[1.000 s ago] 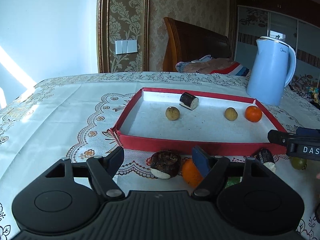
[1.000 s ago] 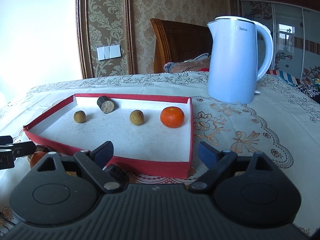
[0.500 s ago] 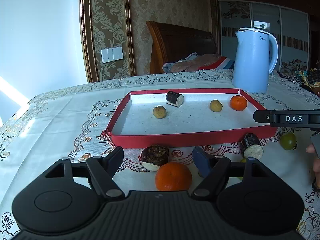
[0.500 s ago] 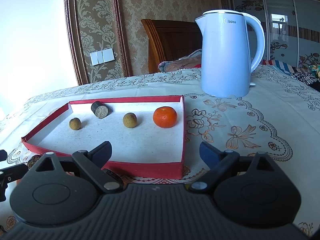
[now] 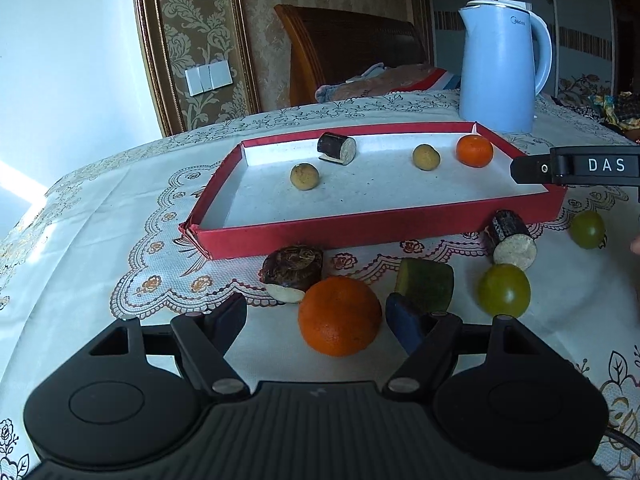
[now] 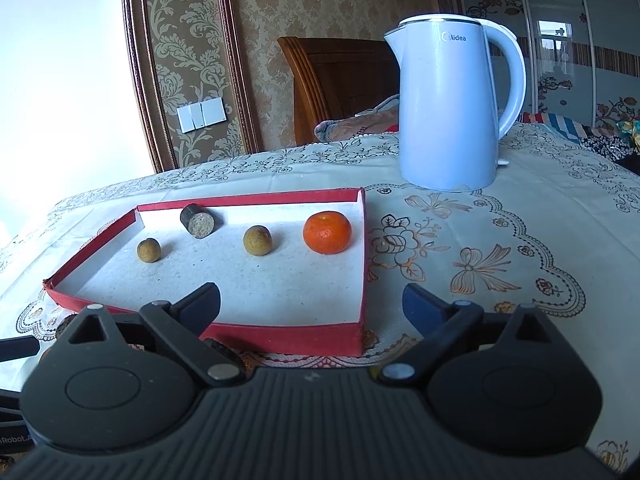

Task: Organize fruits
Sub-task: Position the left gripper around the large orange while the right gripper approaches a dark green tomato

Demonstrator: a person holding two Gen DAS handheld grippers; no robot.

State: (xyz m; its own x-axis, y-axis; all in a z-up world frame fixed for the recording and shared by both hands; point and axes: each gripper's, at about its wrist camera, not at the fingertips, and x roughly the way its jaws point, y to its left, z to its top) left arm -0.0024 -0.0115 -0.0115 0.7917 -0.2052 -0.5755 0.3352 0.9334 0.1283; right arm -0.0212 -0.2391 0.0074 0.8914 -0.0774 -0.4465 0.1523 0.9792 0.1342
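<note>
A red tray (image 5: 384,226) holds a mandarin (image 5: 474,151), two brown round fruits (image 5: 305,176) (image 5: 426,156) and a dark cane piece (image 5: 337,149). In front of it on the cloth lie a big orange (image 5: 339,316), a brown bulb (image 5: 294,272), a green chunk (image 5: 426,284), two green fruits (image 5: 504,290) (image 5: 587,229) and another cane piece (image 5: 510,238). My left gripper (image 5: 316,316) is open, the orange between its fingers but untouched. My right gripper (image 6: 312,304) hovers over the tray's near right corner (image 6: 288,336), its jaws opening with nothing between them.
A pale blue kettle (image 6: 448,104) stands on the embroidered tablecloth behind the tray's right end. The right gripper's body (image 5: 576,166) reaches in over the tray's right edge in the left wrist view. A wooden headboard and a patterned wall lie beyond the table.
The left wrist view has rolled, and the big orange has come from behind the right finger into the gap between both. The right gripper's fingers have spread slightly wider.
</note>
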